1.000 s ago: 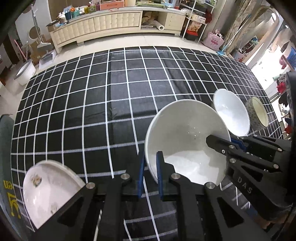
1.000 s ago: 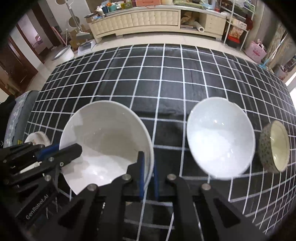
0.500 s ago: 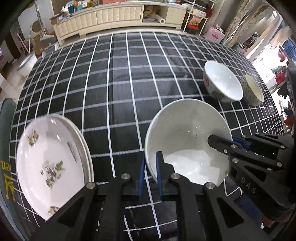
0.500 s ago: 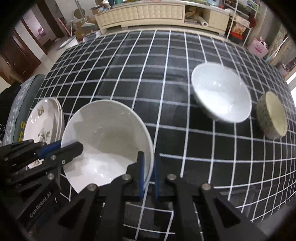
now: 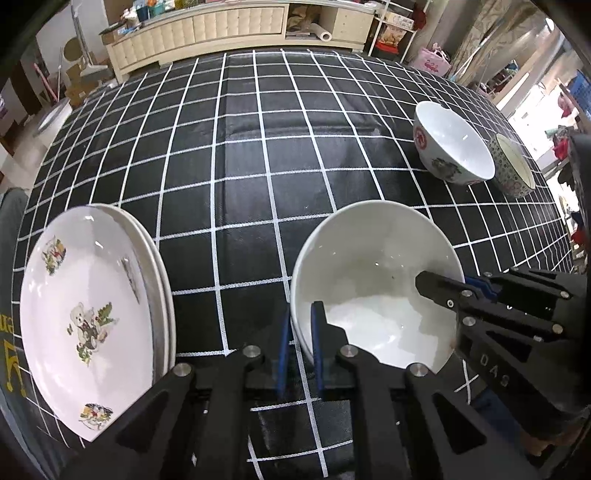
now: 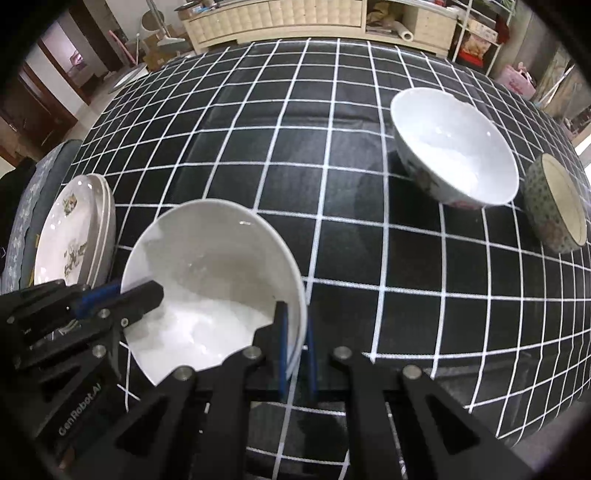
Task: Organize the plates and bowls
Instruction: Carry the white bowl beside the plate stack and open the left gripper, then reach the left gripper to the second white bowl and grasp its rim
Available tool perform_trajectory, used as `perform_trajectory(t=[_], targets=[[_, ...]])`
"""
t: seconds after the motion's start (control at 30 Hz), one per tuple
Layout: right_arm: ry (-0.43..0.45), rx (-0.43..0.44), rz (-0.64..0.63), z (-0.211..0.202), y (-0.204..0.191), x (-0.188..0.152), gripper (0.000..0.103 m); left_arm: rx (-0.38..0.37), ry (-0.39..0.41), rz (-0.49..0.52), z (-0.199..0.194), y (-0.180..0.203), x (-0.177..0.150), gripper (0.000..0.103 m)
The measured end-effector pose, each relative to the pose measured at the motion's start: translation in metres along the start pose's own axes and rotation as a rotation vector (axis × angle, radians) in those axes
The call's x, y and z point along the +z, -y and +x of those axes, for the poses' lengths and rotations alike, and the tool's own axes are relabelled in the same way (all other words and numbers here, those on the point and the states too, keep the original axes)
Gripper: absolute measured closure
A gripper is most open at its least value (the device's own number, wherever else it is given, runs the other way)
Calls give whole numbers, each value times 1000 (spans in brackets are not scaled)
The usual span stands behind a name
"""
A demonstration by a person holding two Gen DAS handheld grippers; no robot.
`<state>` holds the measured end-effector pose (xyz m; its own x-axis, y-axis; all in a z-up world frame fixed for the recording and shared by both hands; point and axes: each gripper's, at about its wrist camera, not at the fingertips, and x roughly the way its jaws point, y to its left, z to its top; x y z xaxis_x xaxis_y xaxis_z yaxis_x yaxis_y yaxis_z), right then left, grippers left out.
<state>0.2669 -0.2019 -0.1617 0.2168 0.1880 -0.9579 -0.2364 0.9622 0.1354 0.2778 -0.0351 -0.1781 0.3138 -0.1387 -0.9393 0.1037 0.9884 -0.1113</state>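
A large plain white bowl (image 5: 373, 273) (image 6: 210, 273) is held above the black checked tablecloth by both grippers. My left gripper (image 5: 300, 343) is shut on its left rim; in the right wrist view its fingers (image 6: 118, 299) reach over the bowl's left rim. My right gripper (image 6: 295, 347) is shut on its right rim; in the left wrist view its fingers (image 5: 454, 288) reach over the right rim. A stack of white plates with a bear print (image 5: 88, 310) (image 6: 74, 229) lies at the left. A white bowl with red marks (image 5: 450, 142) (image 6: 454, 155) and a small patterned bowl (image 5: 511, 166) (image 6: 557, 210) stand at the right.
The tablecloth (image 5: 258, 147) covers the whole table, with bare cloth between the plates and the bowls. A cream sideboard (image 5: 207, 27) and shelves stand on the floor beyond the far edge. A grey chair (image 6: 26, 206) is at the left.
Both grippers have risen and pulled back with the large bowl, so the table looks farther away. The plate stack has come fully into view at the left.
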Motion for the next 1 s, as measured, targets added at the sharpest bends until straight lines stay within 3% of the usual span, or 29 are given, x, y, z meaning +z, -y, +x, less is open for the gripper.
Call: perform_trajectory(t=[0.13, 0.23, 0.27, 0.3, 0.37, 0.4, 0.63, 0.87, 1.0], targets=[[-15, 27, 4, 1, 3, -1, 89, -6, -3, -10, -6, -3, 0, 92], [-17, 21, 3, -1, 5, -3, 86, 40, 6, 10, -10, -3, -1, 79], [-15, 14, 10, -2, 7, -4, 77, 58, 10, 21, -12, -3, -1, 63], [-16, 6, 14, -3, 8, -5, 69, 67, 21, 28, -15, -3, -2, 56], [-5, -12, 18, -6, 11, -5, 31, 72, 36, 31, -20, -6, -3, 56], [12, -12, 20, -10, 13, -6, 27, 74, 37, 27, -23, -8, -3, 56], [44, -8, 22, -38, 21, -7, 26, 51, 59, 23, -43, -9, 4, 55], [108, -26, 34, -70, 42, 5, 25, 17, 116, 57, -63, 15, 25, 55], [147, -34, 47, -90, 64, 13, 21, 34, 146, 81, -69, 35, 41, 26]])
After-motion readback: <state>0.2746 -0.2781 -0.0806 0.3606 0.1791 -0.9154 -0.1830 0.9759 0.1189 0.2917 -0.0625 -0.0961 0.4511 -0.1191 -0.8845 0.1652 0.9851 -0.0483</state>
